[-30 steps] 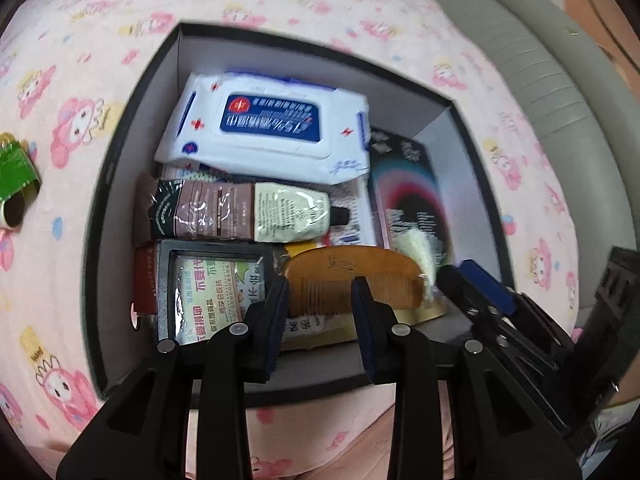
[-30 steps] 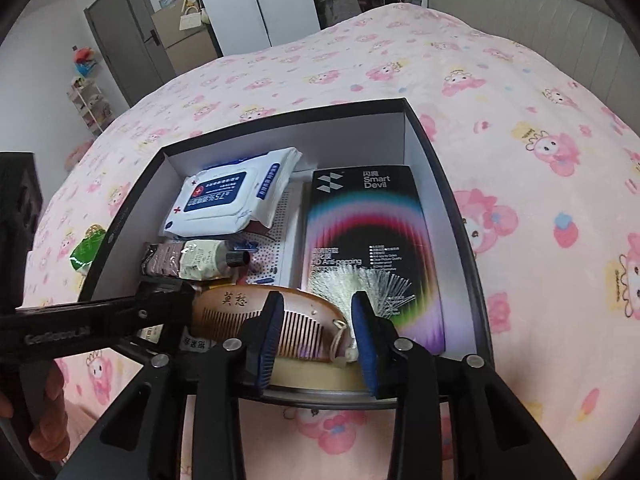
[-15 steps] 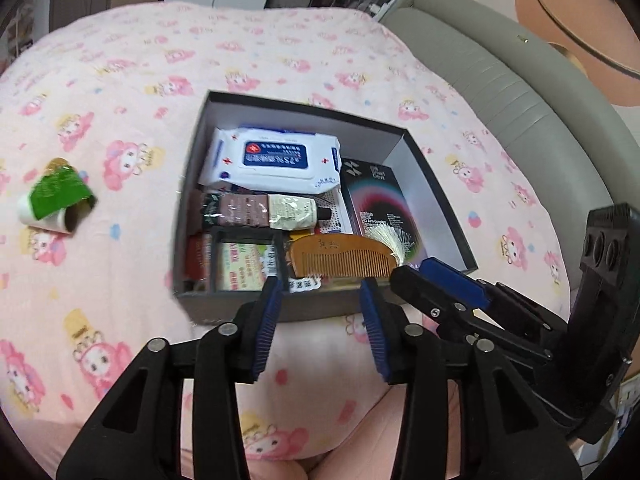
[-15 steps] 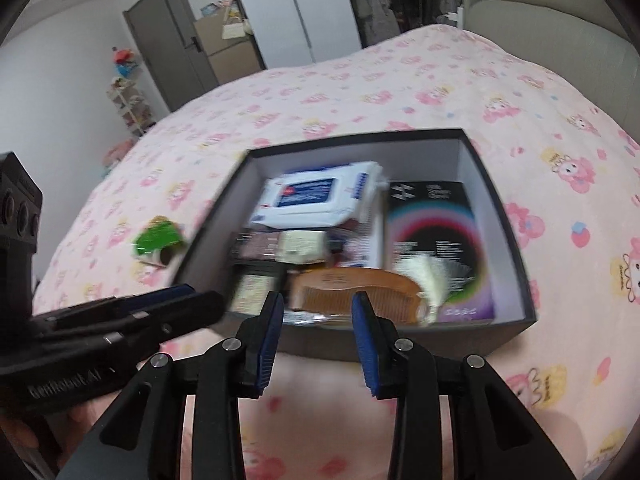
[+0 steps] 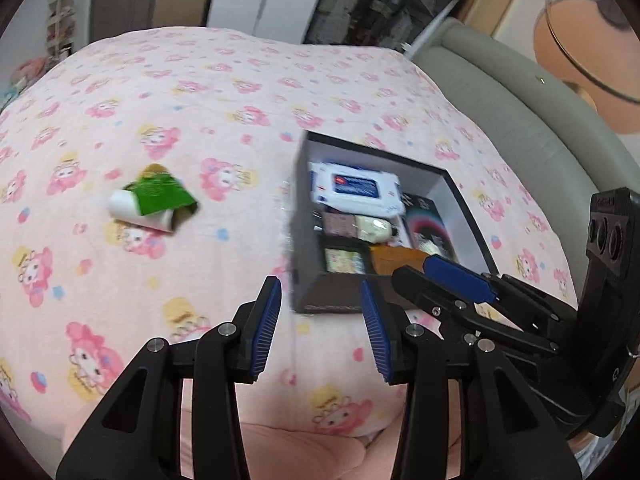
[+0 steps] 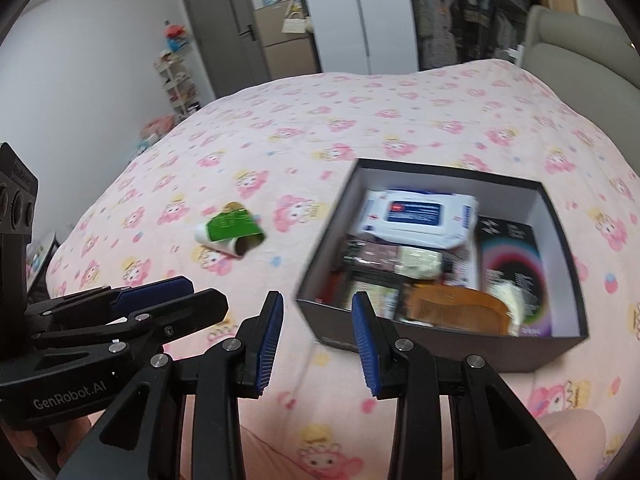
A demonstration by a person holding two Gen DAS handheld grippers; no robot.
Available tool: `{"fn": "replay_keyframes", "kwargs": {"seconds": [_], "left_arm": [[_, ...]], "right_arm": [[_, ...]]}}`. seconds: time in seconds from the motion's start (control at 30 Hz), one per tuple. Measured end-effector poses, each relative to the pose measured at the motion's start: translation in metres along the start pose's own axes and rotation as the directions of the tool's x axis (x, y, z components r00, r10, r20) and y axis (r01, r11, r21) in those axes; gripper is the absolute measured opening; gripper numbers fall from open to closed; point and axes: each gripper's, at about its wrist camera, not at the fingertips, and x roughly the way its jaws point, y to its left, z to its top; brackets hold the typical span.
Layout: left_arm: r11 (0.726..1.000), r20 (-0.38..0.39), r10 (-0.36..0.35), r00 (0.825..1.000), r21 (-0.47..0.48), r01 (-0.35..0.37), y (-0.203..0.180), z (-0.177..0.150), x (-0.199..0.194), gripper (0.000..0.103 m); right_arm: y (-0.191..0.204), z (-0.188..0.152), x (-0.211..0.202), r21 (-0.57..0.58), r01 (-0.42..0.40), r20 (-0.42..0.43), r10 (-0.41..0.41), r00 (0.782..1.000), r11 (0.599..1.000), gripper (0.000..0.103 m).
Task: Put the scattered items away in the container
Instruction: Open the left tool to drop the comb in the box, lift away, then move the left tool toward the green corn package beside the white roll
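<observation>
A dark box [image 5: 332, 296] [image 6: 440, 344] with a white inside sits on the pink bedspread. In it lie a white wipes pack [image 5: 356, 190] [image 6: 418, 216], a tube [image 6: 396, 258], a black rainbow carton [image 6: 512, 268] and a wooden comb [image 5: 394, 260] [image 6: 456, 310]. A green-and-white tube [image 5: 154, 204] [image 6: 230, 232] lies on the spread left of the box. My left gripper [image 5: 320, 320] hovers open and empty in front of the box's near left corner. My right gripper [image 6: 318, 332] is also open and empty, just before the same corner.
The pink cartoon-print bedspread [image 5: 120, 120] [image 6: 400, 112] stretches wide around the box. A grey padded headboard [image 5: 520, 112] runs along the right. Wardrobes and a door [image 6: 224, 32] stand beyond the bed's far end.
Both grippers have drawn back and up from over the box, which now looks smaller and sits to the right. The comb stays in the box. The green-and-white tube has come further into view.
</observation>
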Motion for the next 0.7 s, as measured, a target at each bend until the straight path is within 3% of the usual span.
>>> {"fn": "replay_keyframes", "kwargs": {"seconds": [0.2, 0.43, 0.57, 0.7], "left_arm": [[0.997, 0.04, 0.019, 0.999, -0.073, -0.016, 0.038, 0.015, -0.002, 0.042], [0.988, 0.091, 0.036, 0.995, -0.152, -0.022, 0.079, 0.068, 0.015, 0.042], [0.957, 0.093, 0.066, 0.993, -0.287, -0.037, 0.121, 0.088, 0.039, 0.042], [0.915, 0.035, 0.103, 0.994, -0.396, -0.081, 0.157, 0.089, 0.07, 0.042]], "right_arm": [[0.037, 0.018, 0.02, -0.078, -0.005, 0.009, 0.006, 1.0, 0.997, 0.032], [0.049, 0.07, 0.052, -0.078, 0.0, 0.034, 0.002, 0.999, 0.997, 0.032], [0.06, 0.098, 0.091, -0.07, -0.032, -0.01, 0.031, 0.999, 0.997, 0.032], [0.074, 0.097, 0.144, -0.084, -0.023, -0.104, 0.014, 0.995, 0.996, 0.032]]}}
